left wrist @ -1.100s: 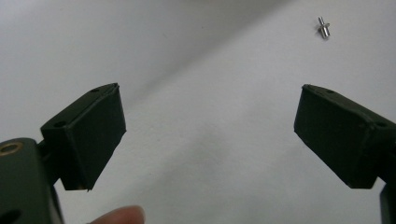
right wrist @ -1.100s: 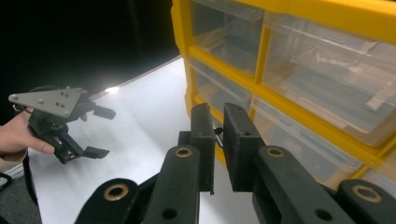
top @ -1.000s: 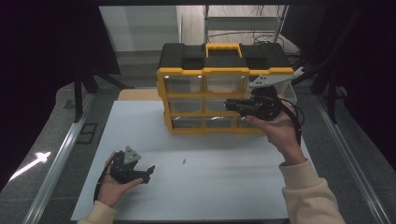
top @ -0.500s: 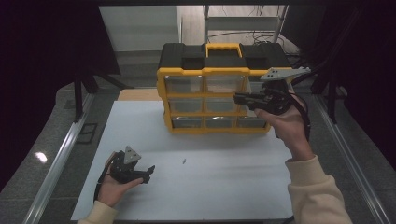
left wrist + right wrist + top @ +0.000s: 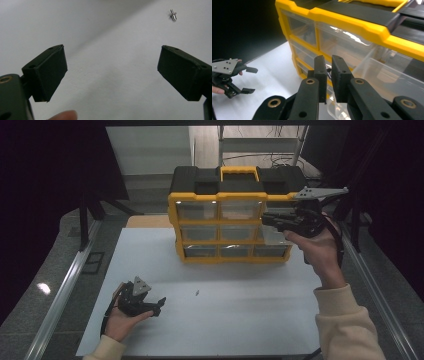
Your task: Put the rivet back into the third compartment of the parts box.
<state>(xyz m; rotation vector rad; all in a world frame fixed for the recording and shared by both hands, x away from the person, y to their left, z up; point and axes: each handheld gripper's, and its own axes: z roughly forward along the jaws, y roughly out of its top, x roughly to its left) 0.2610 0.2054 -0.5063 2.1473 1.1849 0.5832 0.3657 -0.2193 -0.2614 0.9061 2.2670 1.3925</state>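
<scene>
High view: left gripper [image 5: 159,301] rests near table [image 5: 250,320] front edge.

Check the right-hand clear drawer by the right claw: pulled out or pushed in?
Pulled out. The clear drawer juts forward of the yellow organizer, angled past its neighbours' fronts, beside the right claw.

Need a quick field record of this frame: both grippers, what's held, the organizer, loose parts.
left gripper: open, low over the table near the front left corner, nothing between the jaws
right gripper: shut on a small metal part, raised in front of the organizer's right drawers
small metal part: pinched at the jaw tips, type too small to tell
organizer: yellow and black, clear drawers, upright at the table's far side
pulled-out drawer: clear, out by the right gripper
loose screw: on the table ahead of the left gripper
</scene>
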